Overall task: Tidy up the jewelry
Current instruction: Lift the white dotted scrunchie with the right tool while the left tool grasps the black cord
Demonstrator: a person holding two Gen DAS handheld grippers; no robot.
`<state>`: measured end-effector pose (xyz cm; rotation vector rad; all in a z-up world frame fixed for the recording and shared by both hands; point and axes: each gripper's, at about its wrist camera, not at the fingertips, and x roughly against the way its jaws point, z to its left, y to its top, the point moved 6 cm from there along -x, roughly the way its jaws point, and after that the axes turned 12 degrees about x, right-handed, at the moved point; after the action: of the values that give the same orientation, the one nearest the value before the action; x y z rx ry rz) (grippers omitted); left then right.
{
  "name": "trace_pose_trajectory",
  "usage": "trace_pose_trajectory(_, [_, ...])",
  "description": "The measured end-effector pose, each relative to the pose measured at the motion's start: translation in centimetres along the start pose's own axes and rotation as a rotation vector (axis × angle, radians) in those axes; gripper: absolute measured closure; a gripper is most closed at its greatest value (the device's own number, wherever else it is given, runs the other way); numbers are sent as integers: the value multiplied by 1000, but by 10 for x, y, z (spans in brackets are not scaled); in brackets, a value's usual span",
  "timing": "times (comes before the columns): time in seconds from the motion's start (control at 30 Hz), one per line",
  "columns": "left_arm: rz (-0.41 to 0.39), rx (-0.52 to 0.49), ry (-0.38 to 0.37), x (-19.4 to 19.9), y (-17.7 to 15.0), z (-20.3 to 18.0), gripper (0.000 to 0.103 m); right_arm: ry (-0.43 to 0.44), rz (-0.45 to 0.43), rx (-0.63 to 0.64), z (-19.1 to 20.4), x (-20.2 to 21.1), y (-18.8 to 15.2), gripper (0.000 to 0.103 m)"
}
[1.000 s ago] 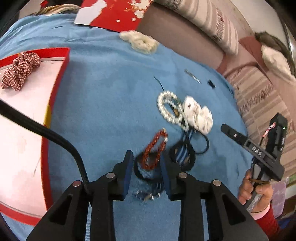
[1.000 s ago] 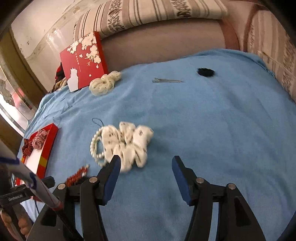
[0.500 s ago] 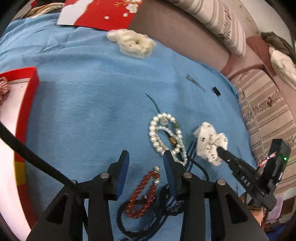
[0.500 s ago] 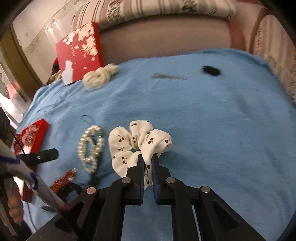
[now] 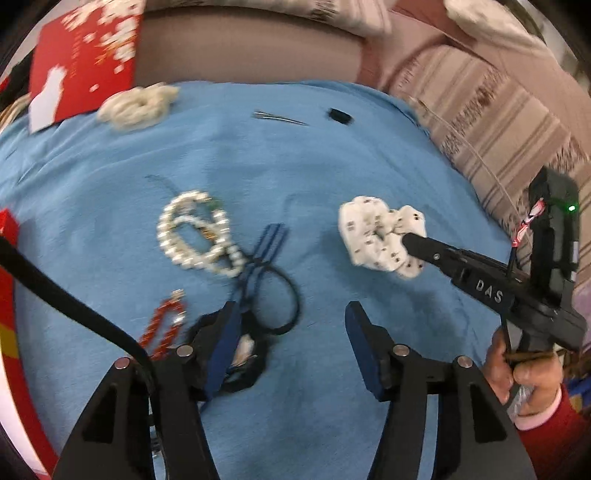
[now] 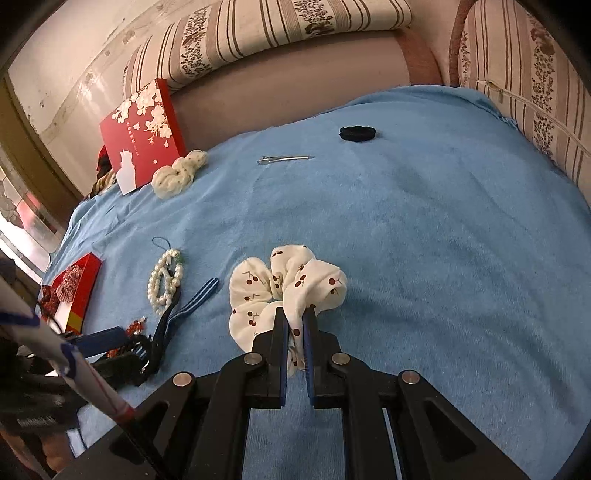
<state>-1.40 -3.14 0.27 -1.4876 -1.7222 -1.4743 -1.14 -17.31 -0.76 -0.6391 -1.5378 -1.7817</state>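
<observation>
Right gripper (image 6: pixel 294 321): jaws pressed together on the near edge of a white cherry-print scrunchie (image 6: pixel 288 284), which lies on the blue towel (image 6: pixel 424 258) at centre. In the left wrist view the same scrunchie (image 5: pixel 380 236) sits right of centre with the right gripper (image 5: pixel 410 240) on its right side; a hand (image 5: pixel 524 373) in a red sleeve holds that tool.

Left gripper (image 5: pixel 291 332): jaws opening, blue pads apart, only bare towel between them. The left pad stands just beside a tangle of black hair ties (image 5: pixel 273 306).

Pearl bracelet (image 6: pixel 164 280): on the towel, left of the scrunchie, with a thin dark cord at its far end.

Blue striped band (image 6: pixel 195 301): between pearls and scrunchie, its near end running into the black hair ties.

Red bead bracelet (image 5: pixel 164 325): near left, beside the left gripper's pad; blurred.

Red tray (image 6: pixel 79 291): far left edge of the towel, holding a red checked scrunchie (image 6: pixel 62 282).

Cream scrunchie (image 6: pixel 179 171): far left, just in front of an upright red box (image 6: pixel 142 134) with white blossoms.

Metal hair clip (image 6: pixel 282 159): far centre, lying flat.

Black hair tie (image 6: pixel 357 133): far, right of the clip.

Striped floral cushions (image 6: pixel 258 33): behind and to the right of the towel.
</observation>
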Motion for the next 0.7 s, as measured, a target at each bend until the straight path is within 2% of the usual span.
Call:
trace_pose_trajectory(0.13, [-9,-54,107,-25,2,-11,45,5,0,3,1,2,-5,95])
trace_pose_trajectory(0.17, [-3,-55,132,-30,3,-10,59,4,0,4,2,3,-5,95])
trace_pose_trajectory(0.2, [11,-50,155,-35,3,-8,96,3,-2,5,2,5,-6,95])
trace_pose_trajectory(0.27, [41,-15,155,-35,2,0,100,0,-6,5,3,8,-6,95])
trace_pose_trajectory(0.4, [-47,61,66,16,14,7,100,-8,-30,10,5,22,-2,95])
trace_pose_trajectory(0.5, [-115,137,-51,82,25,19,100,-8,-55,13,10,35,4,95])
trace_pose_trajectory(0.57, [-167,162,-86,119,32,28,100,-4,-74,16,15,44,8,95])
trace_pose_trajectory(0.7, [-272,210,-89,189,35,60,100,10,-112,44,38,65,17,95])
